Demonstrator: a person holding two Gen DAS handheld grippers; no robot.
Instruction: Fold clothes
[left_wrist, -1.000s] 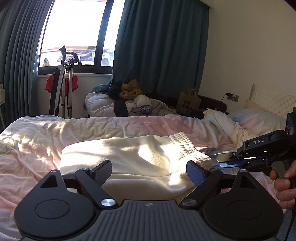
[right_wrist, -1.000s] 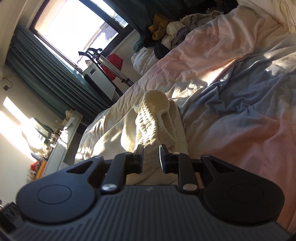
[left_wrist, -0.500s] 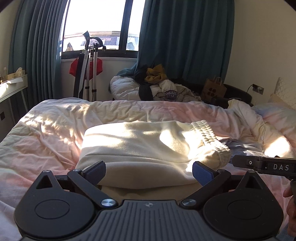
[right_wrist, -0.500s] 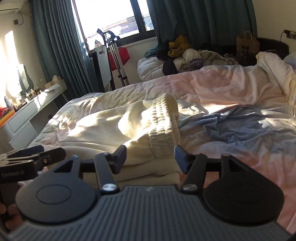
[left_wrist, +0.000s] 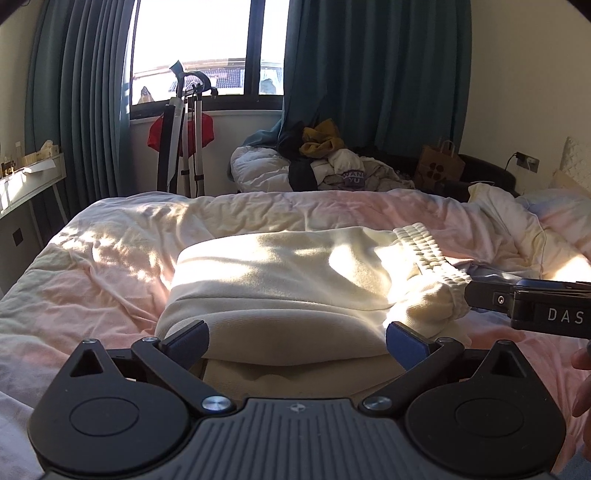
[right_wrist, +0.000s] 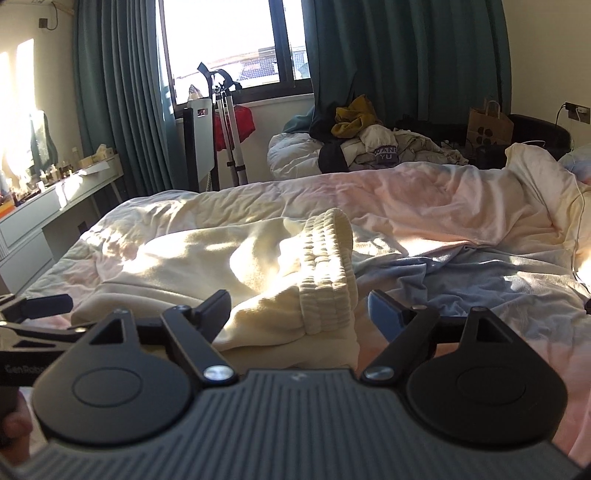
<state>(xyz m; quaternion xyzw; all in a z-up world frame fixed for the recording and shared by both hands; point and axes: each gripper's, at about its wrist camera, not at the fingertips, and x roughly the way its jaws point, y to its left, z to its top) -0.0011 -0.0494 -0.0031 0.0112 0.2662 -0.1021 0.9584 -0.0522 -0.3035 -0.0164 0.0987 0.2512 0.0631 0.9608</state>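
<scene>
A cream garment (left_wrist: 280, 291) lies folded in layers on the bed, its ribbed waistband (left_wrist: 428, 258) at the right end. In the right wrist view the same cream garment (right_wrist: 192, 266) shows with the waistband (right_wrist: 328, 266) nearest the camera. My left gripper (left_wrist: 297, 338) is open, its fingers standing wide at the garment's near edge, holding nothing. My right gripper (right_wrist: 301, 310) is open too, its fingers either side of the waistband end without gripping it. The right gripper (left_wrist: 532, 302) also reaches in from the right in the left wrist view.
The bed (left_wrist: 92, 266) has a rumpled pink and cream duvet with a blue patch (right_wrist: 461, 280). Beyond it sit a heap of clothes (left_wrist: 325, 162), a paper bag (left_wrist: 437, 166), a folded stand (left_wrist: 184, 140) under the window and a shelf (right_wrist: 55, 192) at left.
My right gripper has let go of the waistband and opened wide, turning level. Both grippers have drawn back a little from the folded garment, which now lies still.
</scene>
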